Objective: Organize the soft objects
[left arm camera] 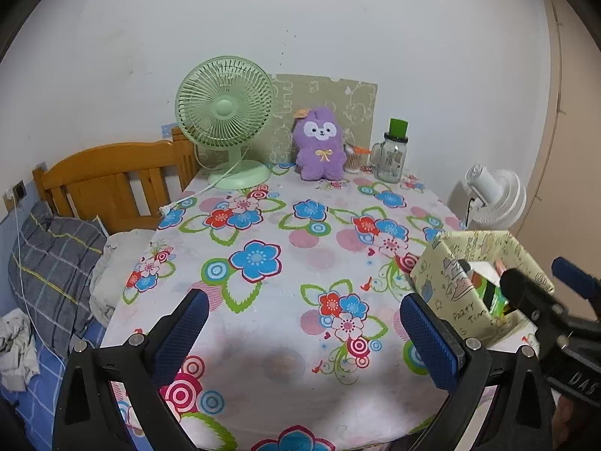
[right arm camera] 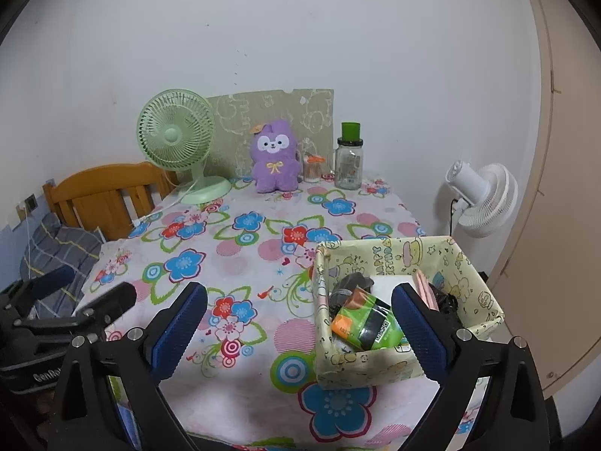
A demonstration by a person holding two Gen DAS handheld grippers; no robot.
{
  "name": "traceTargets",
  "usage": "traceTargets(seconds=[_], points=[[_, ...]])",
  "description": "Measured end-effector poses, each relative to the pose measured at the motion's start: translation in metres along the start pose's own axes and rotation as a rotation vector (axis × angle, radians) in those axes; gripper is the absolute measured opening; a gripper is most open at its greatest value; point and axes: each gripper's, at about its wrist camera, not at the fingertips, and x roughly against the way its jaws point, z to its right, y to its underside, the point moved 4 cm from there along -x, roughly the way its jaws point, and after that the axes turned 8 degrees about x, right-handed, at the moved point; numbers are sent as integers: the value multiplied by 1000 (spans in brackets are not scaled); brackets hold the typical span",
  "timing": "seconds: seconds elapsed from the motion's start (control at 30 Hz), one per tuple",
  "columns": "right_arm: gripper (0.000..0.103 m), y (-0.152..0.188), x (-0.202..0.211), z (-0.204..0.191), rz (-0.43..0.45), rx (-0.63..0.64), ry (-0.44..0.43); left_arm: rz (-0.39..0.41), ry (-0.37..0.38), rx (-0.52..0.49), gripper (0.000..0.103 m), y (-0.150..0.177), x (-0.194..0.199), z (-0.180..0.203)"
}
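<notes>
- The left gripper (left arm camera: 304,329) is wide open with nothing between its blue pads. It hangs over the near part of the bench (left arm camera: 285,233), which wears a flowery cloth.
- The right gripper (right arm camera: 300,323) is wide open too and holds nothing. Its right pad sits in front of the paper box (right arm camera: 379,368).
- The purple plush toy (right arm camera: 273,162) sits upright far ahead of both grippers, at the back edge of the bench, near the wall.
- Between the grippers and the toy the cloth is bare, so there is lots of room.
- The green fan (right arm camera: 174,139) stands left of the toy. A glass jar (right arm camera: 348,165) with a green lid stands right of it.
- The box stands at the right edge of the bench, just ahead of the right gripper. It holds a green and orange packet (right arm camera: 366,325) and dark things.
- The box wall reads "PARTY" in the left view. The writing on the packet is too small to read.
- Left of the bench edge is a bed with a wooden headboard (left arm camera: 112,184).
</notes>
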Motion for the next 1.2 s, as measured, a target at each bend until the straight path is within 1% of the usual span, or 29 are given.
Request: traceTargets(seconds=[0.2, 0.3, 0.53, 0.67, 0.8, 0.93, 1.2], points=[[100, -1, 3, -3, 21, -5, -10, 59, -17, -16, 103, -5, 10, 2], [100, -1, 5, 0, 42, -20, -3, 65, -7, -20, 103, -6, 8, 5], [101, 2, 5, 9, 79, -43, 0, 94, -13, -49, 103, -5, 8, 12], [102, 0, 7, 14, 99, -61, 6, 90, -9, -36, 103, -5, 8, 14], [102, -1, 7, 16, 105, -56, 9, 114, -31, -37, 103, -7, 11, 17], [102, -1, 10, 20, 111, -58, 27, 107, -5, -30, 103, -7, 11, 20], [103, 2, 14, 24, 110, -62, 42, 95, 4, -37, 103, -2, 12, 24]])
